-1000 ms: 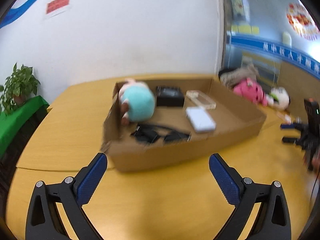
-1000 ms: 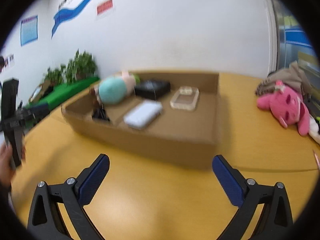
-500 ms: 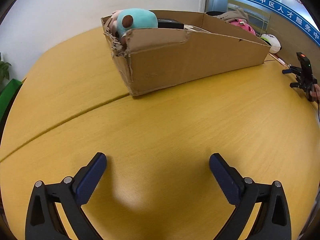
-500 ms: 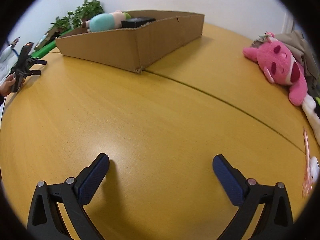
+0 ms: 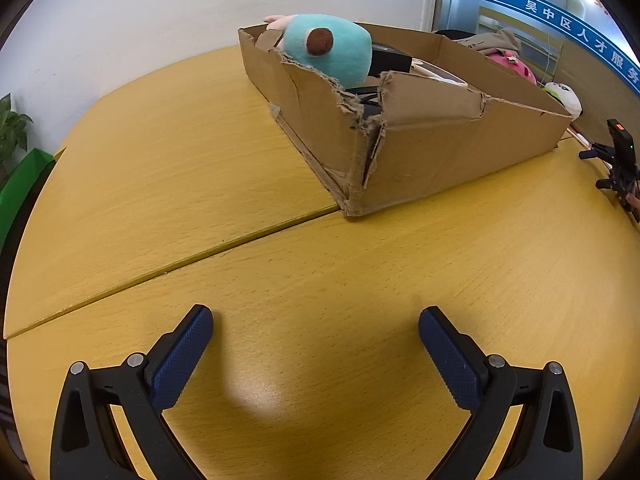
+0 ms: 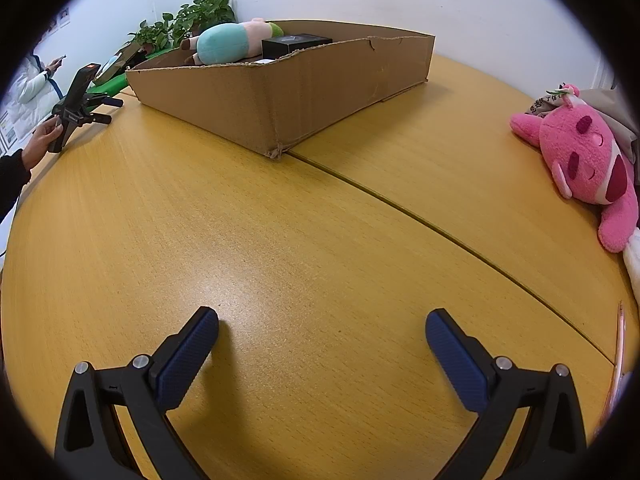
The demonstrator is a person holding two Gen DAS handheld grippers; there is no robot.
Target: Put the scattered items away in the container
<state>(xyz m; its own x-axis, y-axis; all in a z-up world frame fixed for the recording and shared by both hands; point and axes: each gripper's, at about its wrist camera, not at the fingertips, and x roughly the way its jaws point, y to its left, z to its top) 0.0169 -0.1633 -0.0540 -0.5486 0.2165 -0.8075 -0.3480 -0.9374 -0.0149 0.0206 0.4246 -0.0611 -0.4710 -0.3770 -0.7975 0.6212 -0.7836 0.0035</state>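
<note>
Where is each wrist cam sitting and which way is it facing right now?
Left wrist: low over the wooden table, facing the torn corner of the cardboard box; own left gripper open.
Right wrist: low over the table, facing the box's other corner, pink plush toy to its right; own right gripper open.
Shared: box, table seam, teal plush toy inside; each view shows the other gripper at its edge.

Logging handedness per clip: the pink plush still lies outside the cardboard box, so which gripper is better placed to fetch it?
Right, probably. The pink plush lies on the table at the right gripper's right side; the left wrist view shows only a sliver behind the cardboard box. Both grippers are open, empty.
</note>
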